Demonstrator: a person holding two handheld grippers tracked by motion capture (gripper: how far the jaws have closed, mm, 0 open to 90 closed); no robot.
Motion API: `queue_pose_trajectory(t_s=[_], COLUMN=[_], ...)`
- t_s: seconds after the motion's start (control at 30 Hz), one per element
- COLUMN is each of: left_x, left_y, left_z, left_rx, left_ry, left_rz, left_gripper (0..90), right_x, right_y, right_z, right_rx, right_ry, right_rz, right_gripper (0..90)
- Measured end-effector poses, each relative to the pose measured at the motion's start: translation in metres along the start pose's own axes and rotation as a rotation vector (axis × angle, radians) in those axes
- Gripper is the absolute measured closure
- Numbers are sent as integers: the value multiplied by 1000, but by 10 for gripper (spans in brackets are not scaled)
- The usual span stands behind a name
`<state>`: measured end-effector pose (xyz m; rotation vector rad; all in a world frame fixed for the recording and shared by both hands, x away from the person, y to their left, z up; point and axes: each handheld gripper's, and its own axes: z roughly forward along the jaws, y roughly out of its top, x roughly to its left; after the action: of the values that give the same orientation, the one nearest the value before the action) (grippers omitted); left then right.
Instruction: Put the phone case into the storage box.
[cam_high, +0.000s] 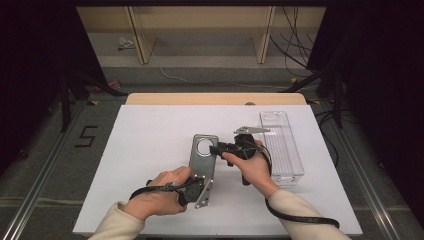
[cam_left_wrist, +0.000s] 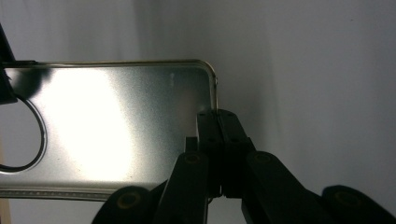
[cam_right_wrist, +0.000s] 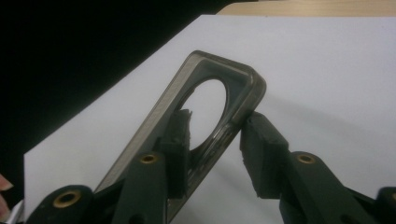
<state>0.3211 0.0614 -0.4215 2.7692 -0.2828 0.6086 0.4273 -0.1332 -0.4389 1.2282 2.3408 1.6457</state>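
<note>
My left gripper (cam_high: 196, 189) has its jaws pressed together on the near rim of the metal lid (cam_high: 202, 159), which is held off the white table (cam_high: 150, 145). My right gripper (cam_high: 223, 148) straddles the lid's far end beside its round hole (cam_right_wrist: 208, 114): one jaw reaches through the hole, the other touches the outer edge, not yet clamped. A clear plastic box (cam_high: 282, 145) lies beyond my right jaws.
</note>
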Motion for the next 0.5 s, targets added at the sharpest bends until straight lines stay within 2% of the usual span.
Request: queue_pose_trajectory(t_s=[0.3,0.37,0.5], left_x=[0,-1,0], left_y=[-2,-3,-3], left_z=[10,12,14], left_rx=[6,9,7], left_ry=[7,6,27], left_rz=[-6,-20,-19], left_gripper=[887,887,885], right_x=[6,7,12], right_y=[2,3,5], right_z=[-4,-5,-8], right_rx=[-25,-35,-61], right_ry=[39,49,68], right_rz=[51,67,95], right_gripper=[746,767,807])
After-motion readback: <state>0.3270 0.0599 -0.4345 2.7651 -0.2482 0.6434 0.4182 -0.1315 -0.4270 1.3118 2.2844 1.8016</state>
